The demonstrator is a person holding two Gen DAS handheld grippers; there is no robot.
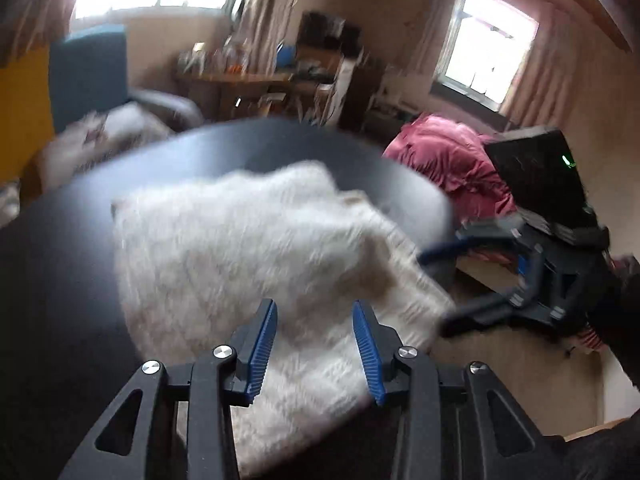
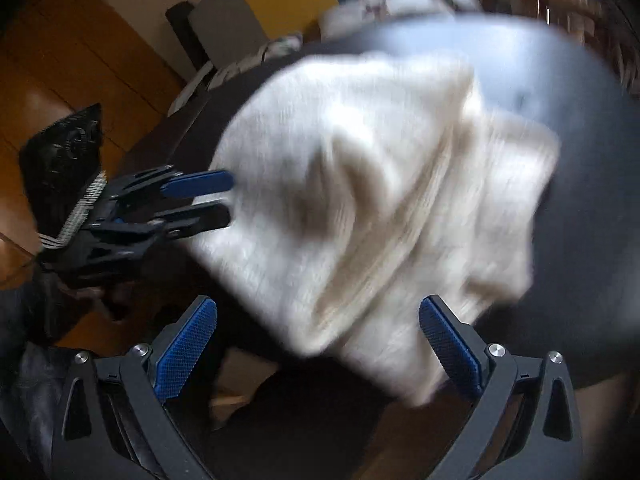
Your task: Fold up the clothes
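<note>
A white knitted sweater (image 1: 248, 248) lies crumpled on a round black table (image 1: 60, 280), its near end hanging over the rim. My left gripper (image 1: 314, 304) hovers open above that near part, with nothing pinched between its blue pads. Seen in the right wrist view, the left gripper (image 2: 228, 200) has its tips at the sweater's (image 2: 360, 200) left edge. My right gripper (image 2: 316, 300) stands wide open over the overhanging hem, its pads clear of the cloth. In the left wrist view the right gripper (image 1: 444, 284) sits at the sweater's right edge, a corner of knit reaching between its fingers.
Beyond the table (image 2: 580, 200) are a heap of pink bedding (image 1: 448, 160), a black box (image 1: 536, 168), a cluttered wooden desk (image 1: 248, 80) and a blue chair (image 1: 88, 72). A black bag (image 2: 64, 160) lies on the wooden floor (image 2: 60, 72). A dark sleeve (image 1: 624, 320) is at the right.
</note>
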